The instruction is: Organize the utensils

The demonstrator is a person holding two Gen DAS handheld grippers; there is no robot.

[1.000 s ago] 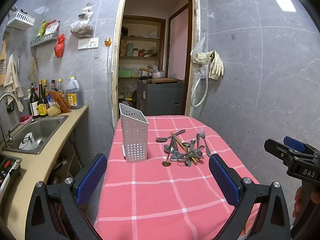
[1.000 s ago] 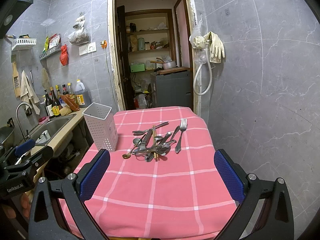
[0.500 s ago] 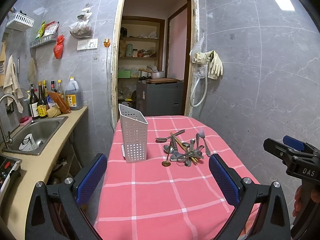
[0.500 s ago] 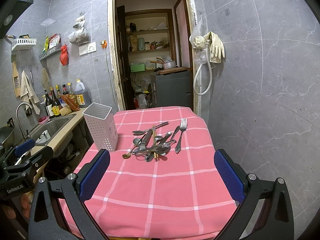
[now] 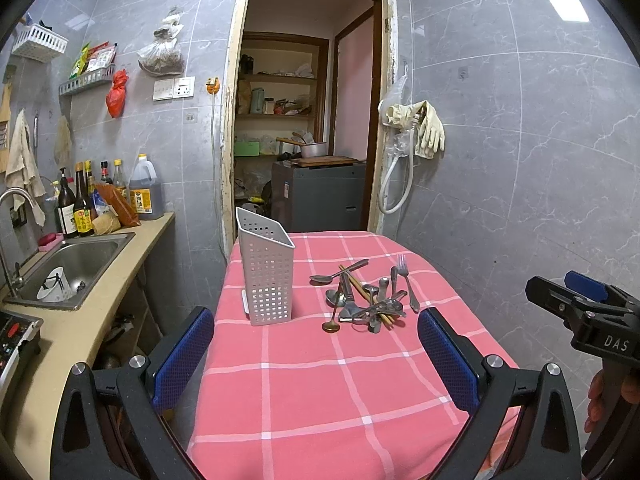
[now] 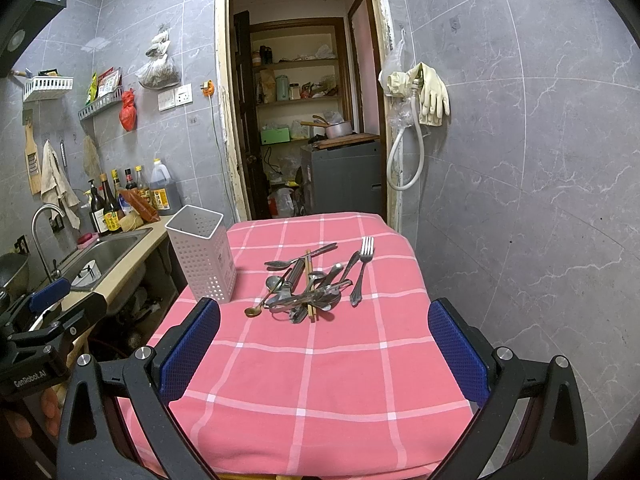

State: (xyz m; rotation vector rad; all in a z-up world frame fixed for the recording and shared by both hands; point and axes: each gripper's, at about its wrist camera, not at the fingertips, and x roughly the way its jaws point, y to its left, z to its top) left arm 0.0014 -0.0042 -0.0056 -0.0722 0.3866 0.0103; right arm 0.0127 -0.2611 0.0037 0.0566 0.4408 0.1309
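Observation:
A pile of metal utensils [image 5: 366, 300] with spoons, a fork [image 5: 407, 280] and wooden chopsticks lies on the pink checked tablecloth [image 5: 320, 380]. A white perforated utensil holder [image 5: 266, 268] stands upright to the left of the pile. In the right wrist view the pile [image 6: 310, 286], the fork [image 6: 362, 268] and the holder [image 6: 202, 258] show too. My left gripper [image 5: 316, 344] is open and empty, well short of the pile. My right gripper [image 6: 324, 336] is open and empty, near the table's front.
A counter with a steel sink [image 5: 76, 268] and bottles [image 5: 80, 204] runs along the left. A doorway [image 5: 308, 140] with shelves lies behind the table. The tiled wall [image 5: 520, 180] stands close on the right. The right gripper's body [image 5: 592, 320] shows at the left view's right edge.

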